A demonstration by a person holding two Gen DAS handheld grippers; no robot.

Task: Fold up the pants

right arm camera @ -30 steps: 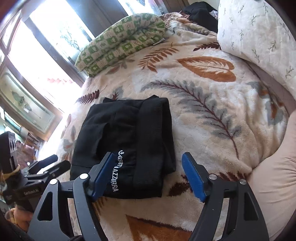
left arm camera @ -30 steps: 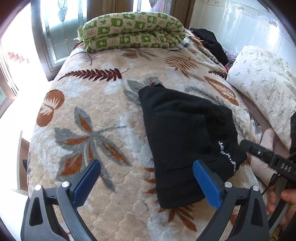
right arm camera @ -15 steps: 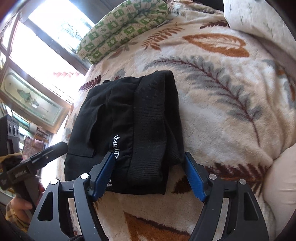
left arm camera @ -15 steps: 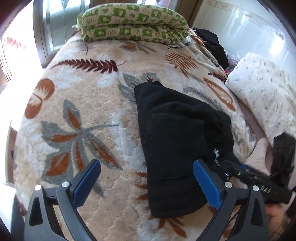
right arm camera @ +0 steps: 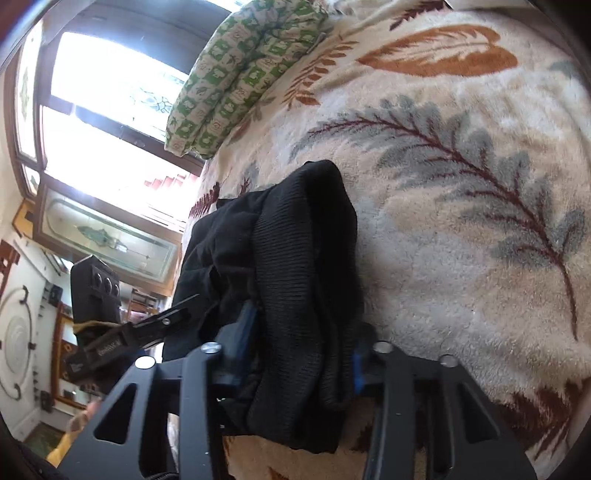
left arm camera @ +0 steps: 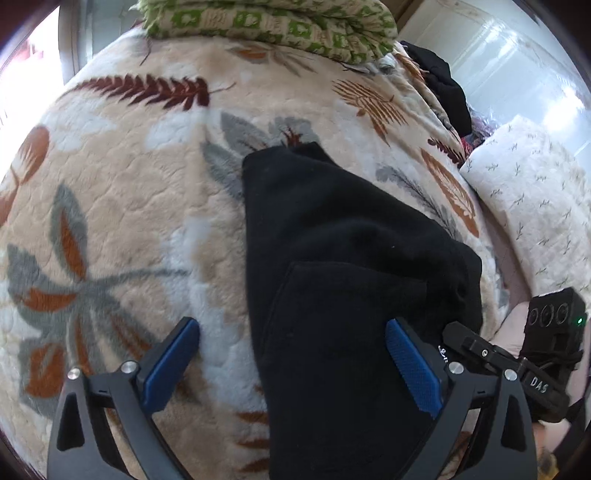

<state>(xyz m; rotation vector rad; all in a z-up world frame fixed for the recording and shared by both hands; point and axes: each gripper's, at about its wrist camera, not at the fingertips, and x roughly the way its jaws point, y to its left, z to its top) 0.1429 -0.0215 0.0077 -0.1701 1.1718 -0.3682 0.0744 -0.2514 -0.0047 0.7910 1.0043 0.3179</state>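
The black pants (left arm camera: 332, 240) lie folded into a thick packet on the leaf-patterned blanket (left arm camera: 110, 184). My left gripper (left arm camera: 291, 325) hangs low over the packet's near left edge, jaws wide and closing a little. One blue pad rests over the fabric and the other over the blanket, neither pressing. In the right wrist view the pants (right arm camera: 295, 229) bunch up where my right gripper (right arm camera: 301, 332) is closing on the ribbed waistband end. Its pads squeeze the fabric. The right gripper's body (left arm camera: 480, 350) shows at the packet's right edge.
A folded green-checked quilt (left arm camera: 266, 22) lies at the far end of the bed by the window (right arm camera: 110, 85). A white pillow (left arm camera: 535, 206) and dark clothes (left arm camera: 439, 88) sit along the right side. Bare blanket spreads left of the pants.
The right gripper dropped onto the pants' near end and its jaws closed on the ribbed fabric, bunching it. The left gripper sank closer to the pants' left edge.
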